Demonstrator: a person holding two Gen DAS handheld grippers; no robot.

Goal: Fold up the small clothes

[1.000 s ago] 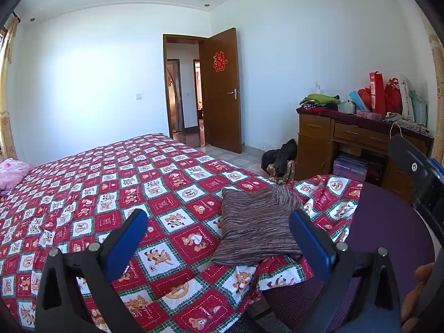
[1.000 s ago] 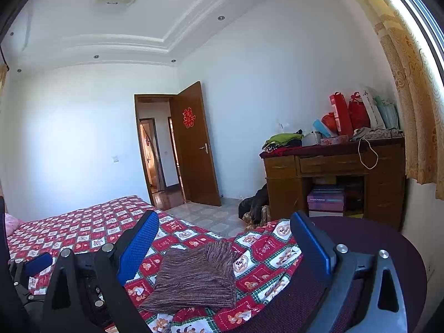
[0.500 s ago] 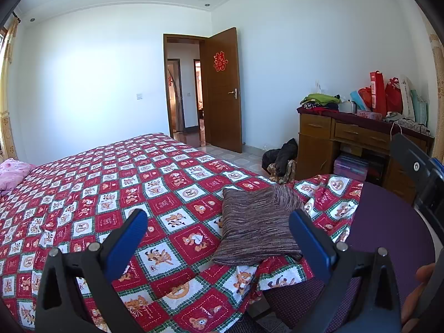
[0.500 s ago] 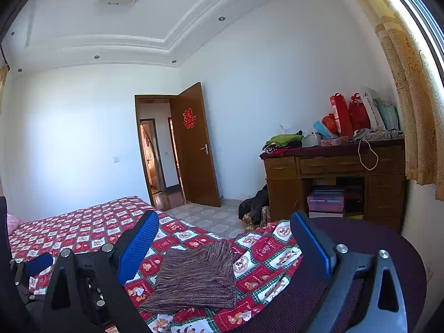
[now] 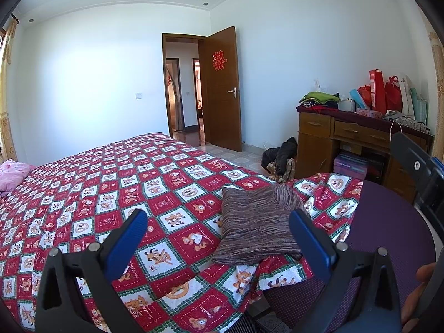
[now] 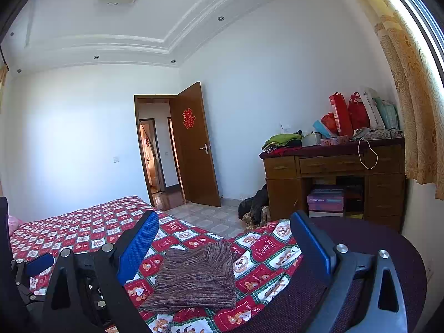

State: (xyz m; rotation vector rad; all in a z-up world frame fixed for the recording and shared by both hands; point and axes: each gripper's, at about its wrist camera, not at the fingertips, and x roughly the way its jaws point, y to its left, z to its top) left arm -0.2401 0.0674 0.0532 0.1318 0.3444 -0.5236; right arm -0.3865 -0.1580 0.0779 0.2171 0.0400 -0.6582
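One brown-and-purple striped knitted garment (image 5: 256, 226) lies folded at centre frame on the red patchwork bed (image 5: 111, 183), seemingly finished, with left claw (image 5: 216, 238) and right claw (image 6: 222, 236) wide and empty.

The folded knitted garment (image 5: 256, 226) has thin brown, purple and grey stripes. The quilted bed cover (image 5: 111, 183) shows red and white squares with green borders and cartoon bears. The fingers (image 5: 126, 240) are blue.

Folded brown-striped knitted cloth garment (image 5: 255, 230), coarse and matt, on a printed red cotton-like bedspread (image 5: 111, 183); glossy brown wooden door (image 5: 223, 88).
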